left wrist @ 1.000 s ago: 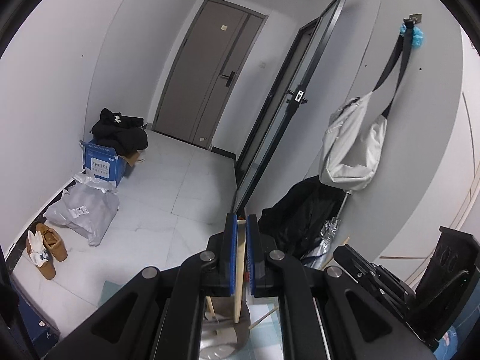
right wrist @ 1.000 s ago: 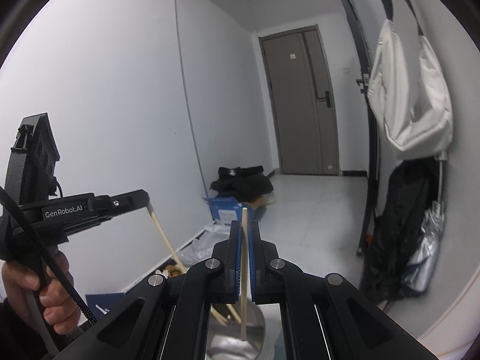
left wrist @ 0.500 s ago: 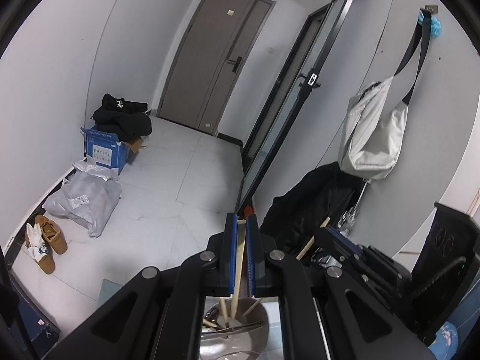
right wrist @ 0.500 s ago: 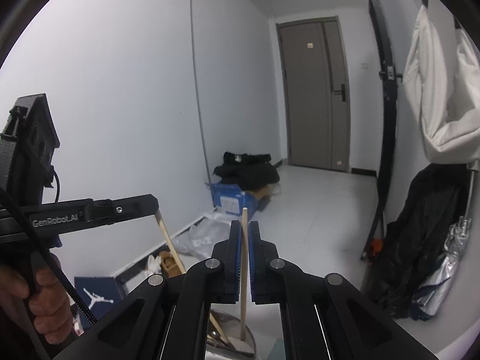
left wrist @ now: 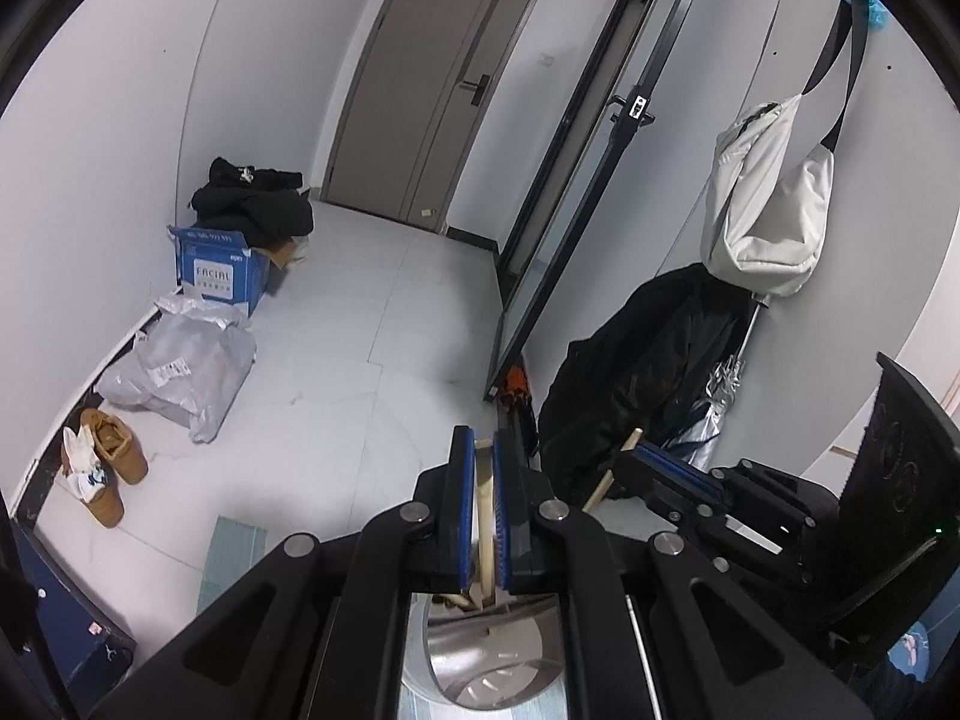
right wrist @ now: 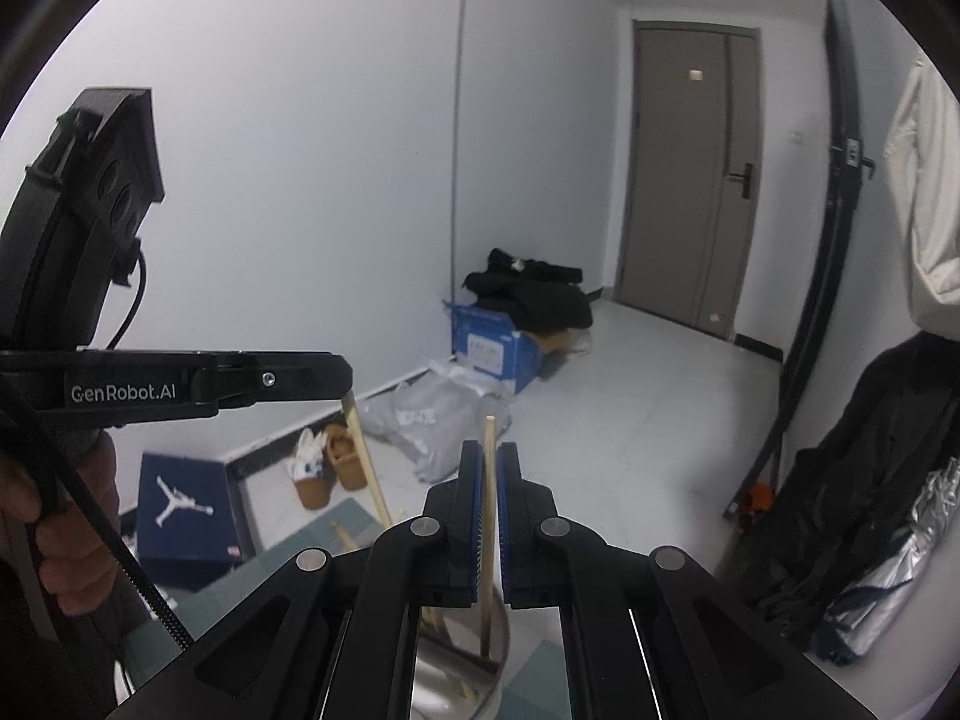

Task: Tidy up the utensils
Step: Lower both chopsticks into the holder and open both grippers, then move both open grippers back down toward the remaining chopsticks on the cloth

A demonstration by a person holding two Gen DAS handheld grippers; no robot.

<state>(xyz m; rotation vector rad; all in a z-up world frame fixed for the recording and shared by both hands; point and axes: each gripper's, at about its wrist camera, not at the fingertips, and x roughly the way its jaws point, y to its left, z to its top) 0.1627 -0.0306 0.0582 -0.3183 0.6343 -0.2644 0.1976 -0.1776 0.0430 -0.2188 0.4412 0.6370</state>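
Left wrist view: the left gripper (left wrist: 483, 510) has its blue-padded jaws clamped on a pale wooden chopstick (left wrist: 483, 516); the stick's long axis runs along the jaws, its squared top end showing just past the tips and its lower end pointing down into a round, shiny metal container (left wrist: 498, 666) directly below; other wooden sticks lean inside that container; to the right, the right gripper (left wrist: 630, 456) pinches a second chopstick (left wrist: 606, 480) that slants down toward the same container. Right wrist view: the right gripper (right wrist: 489, 516) has its jaws together on that thin, straight, light-wood stick (right wrist: 489, 540), nearly upright, top end above the tips, lower end inside the polished steel container (right wrist: 462, 654); at left a hand (right wrist: 54, 516) holds the black left gripper (right wrist: 345, 381), whose stick (right wrist: 367, 468) slopes down and rightward to the container; the container stands on a teal surface (right wrist: 540, 684).
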